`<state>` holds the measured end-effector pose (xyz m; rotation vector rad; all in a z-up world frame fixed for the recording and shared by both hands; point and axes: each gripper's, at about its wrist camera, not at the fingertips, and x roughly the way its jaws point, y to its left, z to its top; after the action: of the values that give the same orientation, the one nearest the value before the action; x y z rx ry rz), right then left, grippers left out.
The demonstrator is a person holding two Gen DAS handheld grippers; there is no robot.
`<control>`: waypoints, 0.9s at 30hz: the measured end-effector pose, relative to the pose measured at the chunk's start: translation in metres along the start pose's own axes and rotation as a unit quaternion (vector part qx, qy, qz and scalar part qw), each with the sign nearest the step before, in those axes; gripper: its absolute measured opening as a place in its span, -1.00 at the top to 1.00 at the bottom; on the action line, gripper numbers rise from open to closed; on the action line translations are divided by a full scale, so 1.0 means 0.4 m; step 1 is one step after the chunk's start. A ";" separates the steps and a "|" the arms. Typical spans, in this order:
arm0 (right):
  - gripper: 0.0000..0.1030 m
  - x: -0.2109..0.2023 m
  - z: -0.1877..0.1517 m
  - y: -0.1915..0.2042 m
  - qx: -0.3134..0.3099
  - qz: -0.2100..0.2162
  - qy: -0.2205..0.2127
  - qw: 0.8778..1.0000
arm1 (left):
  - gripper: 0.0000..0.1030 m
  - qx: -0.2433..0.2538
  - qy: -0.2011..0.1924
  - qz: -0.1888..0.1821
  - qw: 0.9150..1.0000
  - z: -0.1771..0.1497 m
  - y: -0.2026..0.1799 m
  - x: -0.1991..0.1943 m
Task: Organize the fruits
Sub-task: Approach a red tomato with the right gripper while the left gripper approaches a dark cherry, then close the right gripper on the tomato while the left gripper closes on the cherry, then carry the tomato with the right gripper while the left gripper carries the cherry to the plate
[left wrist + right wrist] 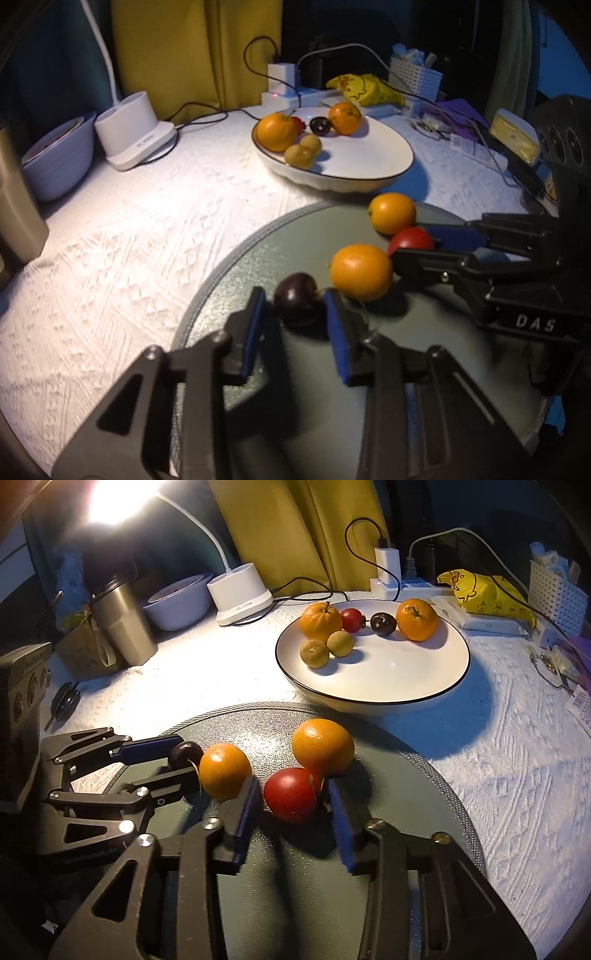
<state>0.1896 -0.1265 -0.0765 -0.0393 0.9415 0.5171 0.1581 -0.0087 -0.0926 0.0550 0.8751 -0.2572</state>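
On the round grey mat [406, 775] lie two oranges [225, 770] [322, 746], a red tomato [291, 795] and a dark cherry [295, 293]. My left gripper [294, 310] is shut on the cherry, a blue pad against each side. My right gripper [291, 786] is shut on the red tomato between the two oranges. Behind the mat, a white plate [369, 686] holds two oranges, a tomato, a cherry and two small brownish fruits [314, 653].
At the back stand a white lamp base [240, 590], a white bowl [177, 602] and a steel tumbler [122, 624]. A power strip with cables [388, 565], a yellow bag [480, 587] and a white basket [554, 590] crowd the back right.
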 end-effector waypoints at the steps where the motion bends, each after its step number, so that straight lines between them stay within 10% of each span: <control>1: 0.30 -0.002 0.000 0.001 -0.001 0.001 -0.002 1.000 | 0.44 0.001 -0.001 0.002 1.000 -0.001 -0.001 -0.001; 27: 0.34 -0.079 0.028 0.011 -0.016 0.001 -0.036 0.999 | 0.44 -0.020 -0.046 -0.009 0.999 0.048 0.001 -0.099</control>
<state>0.1810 -0.1326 -0.0442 -0.0478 0.8629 0.5315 0.1485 -0.0035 -0.0501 -0.0016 0.7900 -0.2575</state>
